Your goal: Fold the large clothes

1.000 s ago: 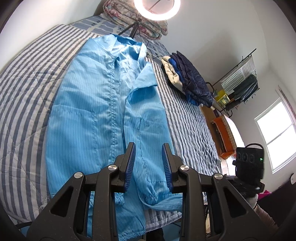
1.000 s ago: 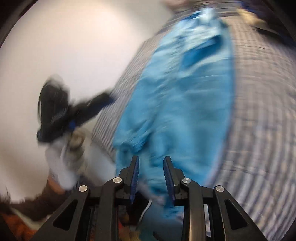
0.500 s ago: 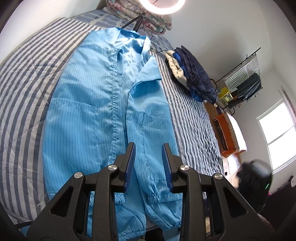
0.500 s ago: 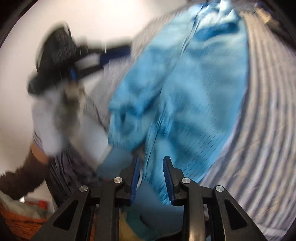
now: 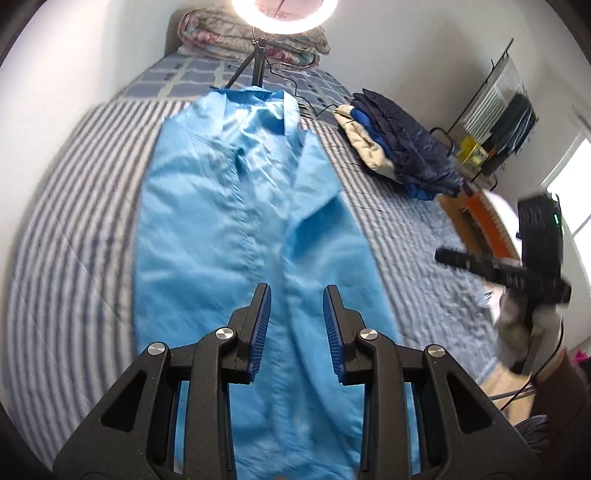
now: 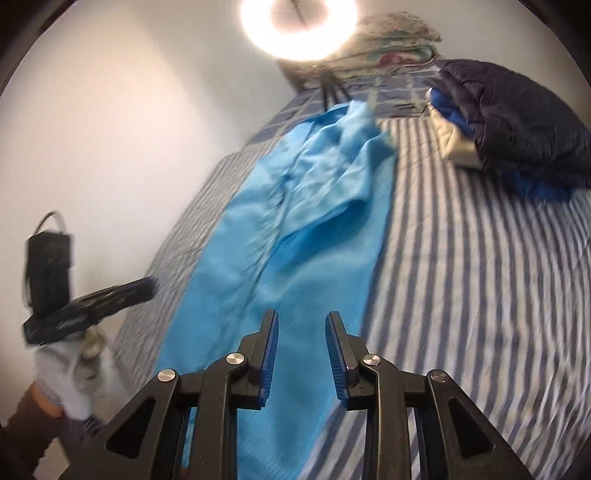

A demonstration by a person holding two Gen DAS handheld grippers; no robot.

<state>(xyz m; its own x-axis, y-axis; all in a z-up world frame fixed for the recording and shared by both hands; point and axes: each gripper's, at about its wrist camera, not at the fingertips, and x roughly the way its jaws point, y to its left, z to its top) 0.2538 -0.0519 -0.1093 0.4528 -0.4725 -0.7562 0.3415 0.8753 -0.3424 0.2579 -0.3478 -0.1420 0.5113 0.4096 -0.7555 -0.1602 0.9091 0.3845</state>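
A lit ring light stands at the far end of the striped bed; folded quilts behind it; a clothes rack by the wall.

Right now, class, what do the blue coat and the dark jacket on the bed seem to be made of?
Blue coat: thin, smooth woven fabric, probably synthetic; it has a slight sheen, fine pinstripes and soft creases.
Dark jacket: likely quilted nylon with padding; it looks puffy, stitched in channels, faintly glossy.

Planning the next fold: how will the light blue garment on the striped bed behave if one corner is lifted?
The light blue garment is thin and creased, so it will probably hang limp and sag. Its slight sheen suggests that it may slide over the striped bedcover. The folded-in sleeve lies loose and could fall open.
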